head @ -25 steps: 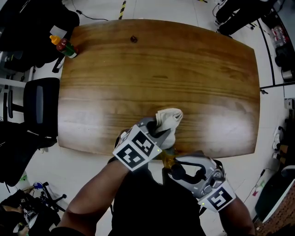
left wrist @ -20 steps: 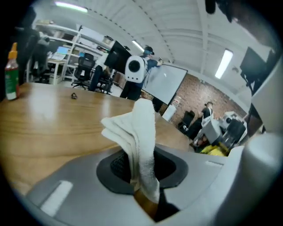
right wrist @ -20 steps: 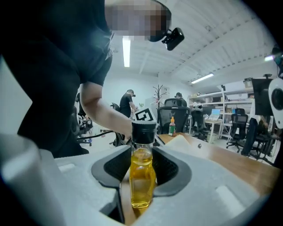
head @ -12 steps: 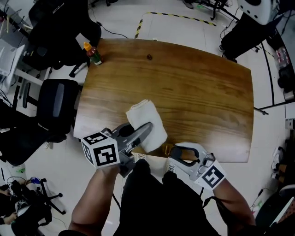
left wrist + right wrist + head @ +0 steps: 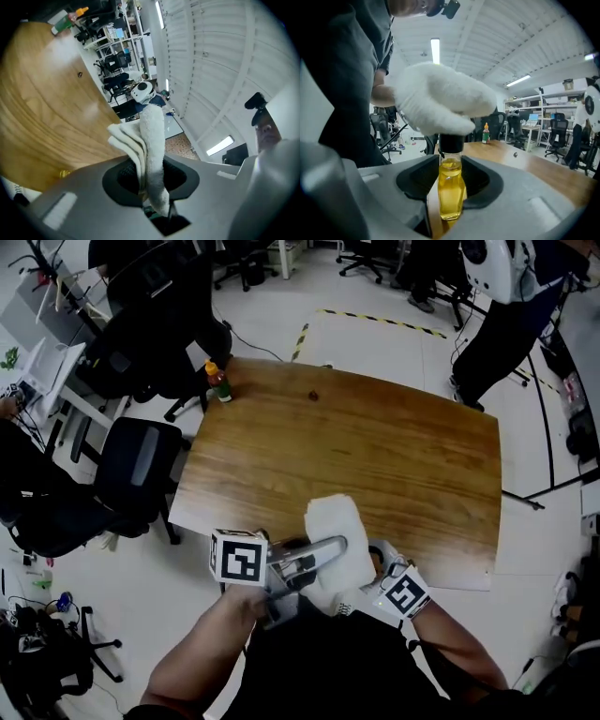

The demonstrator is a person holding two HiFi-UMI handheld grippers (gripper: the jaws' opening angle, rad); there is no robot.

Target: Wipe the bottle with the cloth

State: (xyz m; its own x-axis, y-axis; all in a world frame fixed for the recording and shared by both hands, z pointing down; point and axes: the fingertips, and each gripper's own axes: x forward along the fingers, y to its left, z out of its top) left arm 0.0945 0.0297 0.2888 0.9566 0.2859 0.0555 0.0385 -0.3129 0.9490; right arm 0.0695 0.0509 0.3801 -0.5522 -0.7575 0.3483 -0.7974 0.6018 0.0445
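Moved: my left gripper [image 5: 319, 554] has carried the cloth [image 5: 336, 526] across onto the cap of the bottle [image 5: 451, 187].
Left gripper: clamped tight on the folded cloth.
Right gripper [image 5: 382, 570]: closed partway round the bottle (yellow liquid inside), held upright at the near edge of the table [image 5: 375, 446].
Risk: my downward rubbing could push the smooth glass through the jaws, and a loose fold may slip free.
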